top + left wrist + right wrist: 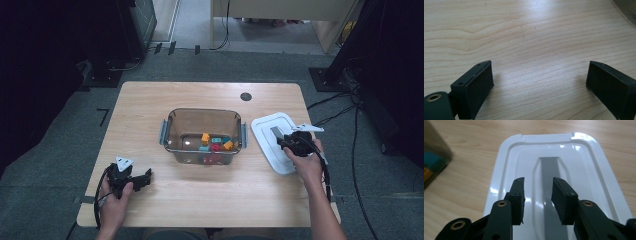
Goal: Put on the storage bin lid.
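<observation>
A white lid (270,155) with a grey handle (276,132) along its middle lies flat on the table, right of a clear plastic box (202,111). My right gripper (284,141) hovers low over the lid. In the right gripper view, the right gripper (537,182) has its jaws a narrow gap apart, straddling the grey handle (549,166) of the lid (586,170); the pads do not visibly press on it. My left gripper (145,177) rests near the table's front left. Its jaws stand wide apart over bare wood, so the left gripper (540,65) holds nothing.
The box holds several small coloured blocks (215,144) and has grey side latches (163,132). A corner of the box (434,157) is at the left of the right gripper view. A round cable hole (245,96) sits near the table's far edge.
</observation>
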The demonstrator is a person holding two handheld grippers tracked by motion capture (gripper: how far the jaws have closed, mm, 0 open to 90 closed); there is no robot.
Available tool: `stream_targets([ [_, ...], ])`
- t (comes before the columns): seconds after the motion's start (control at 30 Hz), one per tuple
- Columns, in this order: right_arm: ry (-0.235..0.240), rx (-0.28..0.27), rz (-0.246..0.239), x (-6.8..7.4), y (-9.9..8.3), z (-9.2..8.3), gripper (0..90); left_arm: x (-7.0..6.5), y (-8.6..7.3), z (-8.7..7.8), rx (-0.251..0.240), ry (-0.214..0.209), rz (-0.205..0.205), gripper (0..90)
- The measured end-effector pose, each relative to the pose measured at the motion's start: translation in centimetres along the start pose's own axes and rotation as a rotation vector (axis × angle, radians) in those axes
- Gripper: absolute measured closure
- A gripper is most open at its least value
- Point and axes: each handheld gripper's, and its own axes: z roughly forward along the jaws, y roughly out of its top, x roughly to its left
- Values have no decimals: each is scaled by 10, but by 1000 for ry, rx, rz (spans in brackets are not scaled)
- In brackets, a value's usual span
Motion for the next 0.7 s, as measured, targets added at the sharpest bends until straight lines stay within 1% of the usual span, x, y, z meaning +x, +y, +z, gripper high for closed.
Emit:
stream_targets([
  [0.07,-9,-9,24,-5,1,6,622,0,0,0,0,0,0,72],
  [0.1,-17,-16,24,-8,1,9,621,0,0,0,0,0,0,72],
  [0.17,-11,-29,30,-11,0,16,620,0,0,0,0,0,0,72],
  [0.27,-40,-6,17,-14,-3,25,599,0,0,0,0,0,0,72],
  [0.33,-43,4,22,-15,-6,30,593,0,0,0,0,0,0,72],
  [0.4,-52,-6,25,-14,-5,32,599,0,0,0,0,0,0,72],
  [0.43,-54,-8,17,-13,-5,33,601,0,0,0,0,0,0,72],
  [0.5,-65,-16,-16,-10,-6,34,614,0,0,0,0,0,0,72],
  [0.57,-73,-31,-35,-8,-10,33,675,0,0,0,0,0,0,72],
  [0.63,-68,-27,-23,-8,-10,32,679,0,0,0,0,0,0,72],
  [0.7,-64,-19,-26,-8,-10,31,681,0,0,0,0,0,0,72],
])
